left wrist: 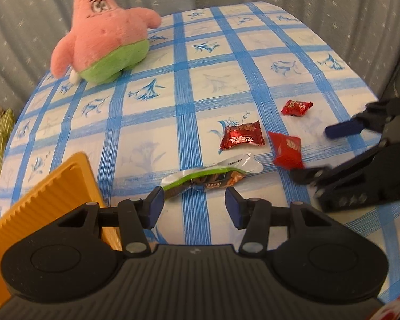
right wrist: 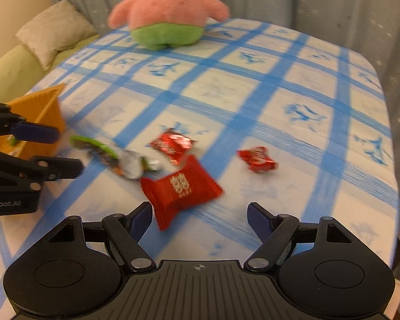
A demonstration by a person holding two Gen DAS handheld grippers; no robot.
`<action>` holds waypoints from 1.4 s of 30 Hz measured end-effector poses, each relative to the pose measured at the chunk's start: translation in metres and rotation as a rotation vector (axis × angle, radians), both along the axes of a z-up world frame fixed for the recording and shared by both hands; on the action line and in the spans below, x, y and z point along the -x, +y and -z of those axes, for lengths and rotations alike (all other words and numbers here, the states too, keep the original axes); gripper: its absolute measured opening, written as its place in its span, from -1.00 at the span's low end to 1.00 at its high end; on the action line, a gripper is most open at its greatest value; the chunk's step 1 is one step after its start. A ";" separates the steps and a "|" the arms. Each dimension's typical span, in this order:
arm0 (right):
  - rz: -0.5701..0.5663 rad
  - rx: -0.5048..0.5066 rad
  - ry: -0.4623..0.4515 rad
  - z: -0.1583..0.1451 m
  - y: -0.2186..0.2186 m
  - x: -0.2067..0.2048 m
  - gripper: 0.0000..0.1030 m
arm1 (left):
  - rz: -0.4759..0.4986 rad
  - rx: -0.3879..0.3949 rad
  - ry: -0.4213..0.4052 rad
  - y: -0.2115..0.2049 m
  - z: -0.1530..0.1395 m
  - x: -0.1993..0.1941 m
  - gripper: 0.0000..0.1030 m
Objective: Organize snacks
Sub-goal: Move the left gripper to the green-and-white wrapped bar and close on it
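Ahead of the left gripper's [left wrist: 193, 208] fingers the green packet [left wrist: 208, 177] lies unobstructed. The orange tray [left wrist: 53, 186] crowds its left finger; the right gripper [left wrist: 330, 154] flanks its right finger, beyond bare cloth.

Tabletop [left wrist: 226, 80] wearing blue-white check; candies [left wrist: 241, 136] showing red; plush [left wrist: 106, 40] showing pink, green; tray [left wrist: 53, 186] showing orange.

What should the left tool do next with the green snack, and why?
Probably ease the left tool down a little over the green snack packet and close on it. It stands open and empty with the packet just beyond its tips, and the orange basket waits right beside it.
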State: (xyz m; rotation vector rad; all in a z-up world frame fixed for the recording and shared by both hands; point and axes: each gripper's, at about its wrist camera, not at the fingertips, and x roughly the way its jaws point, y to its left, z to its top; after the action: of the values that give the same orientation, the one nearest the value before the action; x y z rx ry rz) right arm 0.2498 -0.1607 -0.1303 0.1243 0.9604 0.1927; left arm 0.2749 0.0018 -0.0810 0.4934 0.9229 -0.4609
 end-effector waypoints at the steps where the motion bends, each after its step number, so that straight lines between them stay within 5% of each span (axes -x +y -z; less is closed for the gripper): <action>1: 0.014 -0.001 0.006 0.001 -0.006 0.000 0.53 | 0.013 -0.008 -0.005 -0.002 0.001 -0.001 -0.08; 10: 0.145 -0.021 0.039 0.002 -0.051 0.004 0.53 | 0.158 -0.113 -0.037 -0.023 0.025 -0.005 0.03; 16: 0.171 -0.043 0.047 -0.001 -0.060 0.014 0.53 | 0.152 -0.144 -0.011 -0.029 0.041 -0.011 -0.02; 18: 0.171 -0.047 0.051 -0.001 -0.061 0.016 0.53 | 0.115 -0.109 0.033 -0.028 0.039 -0.014 -0.25; 24: 0.168 -0.056 0.054 -0.001 -0.060 0.017 0.53 | -0.042 0.034 0.159 -0.021 0.027 -0.021 -0.53; 30: 0.165 -0.066 0.050 -0.004 -0.059 0.015 0.53 | -0.166 0.238 0.338 -0.009 0.015 -0.024 -0.58; 34: 0.159 -0.076 0.035 -0.009 -0.061 0.015 0.53 | -0.069 0.163 0.212 -0.020 0.005 -0.012 -0.51; 36: 0.157 -0.081 0.024 -0.013 -0.061 0.016 0.53 | -0.032 0.142 0.173 -0.023 0.005 -0.012 -0.25; 42: 0.150 -0.095 0.003 -0.020 -0.058 0.017 0.53 | 0.061 0.094 0.141 -0.034 0.018 -0.017 -0.04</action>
State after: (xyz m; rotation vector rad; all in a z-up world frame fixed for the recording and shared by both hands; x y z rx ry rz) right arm 0.2330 -0.2188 -0.1102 0.2829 0.9409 0.0995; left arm 0.2915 -0.0326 -0.0991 0.4077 1.0186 -0.5980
